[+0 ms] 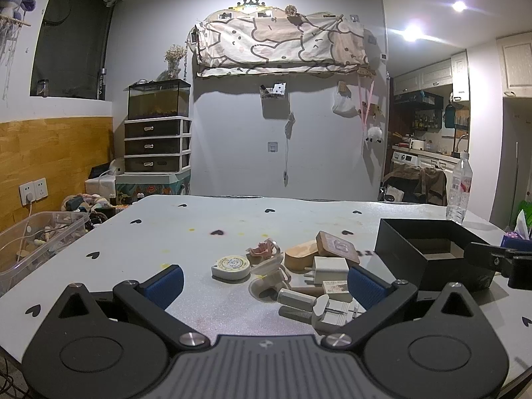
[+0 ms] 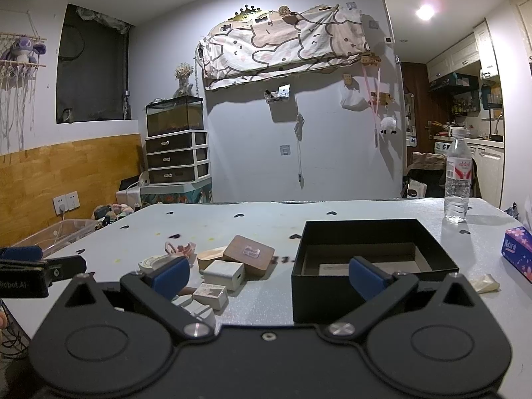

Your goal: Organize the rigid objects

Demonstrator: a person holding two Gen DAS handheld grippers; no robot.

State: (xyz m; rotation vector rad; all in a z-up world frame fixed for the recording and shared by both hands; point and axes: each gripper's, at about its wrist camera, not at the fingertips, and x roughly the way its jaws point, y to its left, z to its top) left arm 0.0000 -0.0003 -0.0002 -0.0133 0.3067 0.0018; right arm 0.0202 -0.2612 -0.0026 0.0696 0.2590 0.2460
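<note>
Left gripper [image 1: 264, 281] and right gripper [image 2: 267, 276], both spread and empty, face the clutter [image 1: 299, 276] beside the box [image 2: 372, 266]; the charger [image 2: 224, 274], light, stiff, slick, suits a flat-sided pinch.

Dim room — 2 ceiling lights [image 1: 435, 20] flare, fisheye edges bend.

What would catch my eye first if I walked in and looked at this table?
Probably the open black box on the table's right side, empty but for a pale slip on its floor. Just left of it lies a jumble of small items, among them a white charger and a wooden block. Both tools hover open, holding nothing.
</note>
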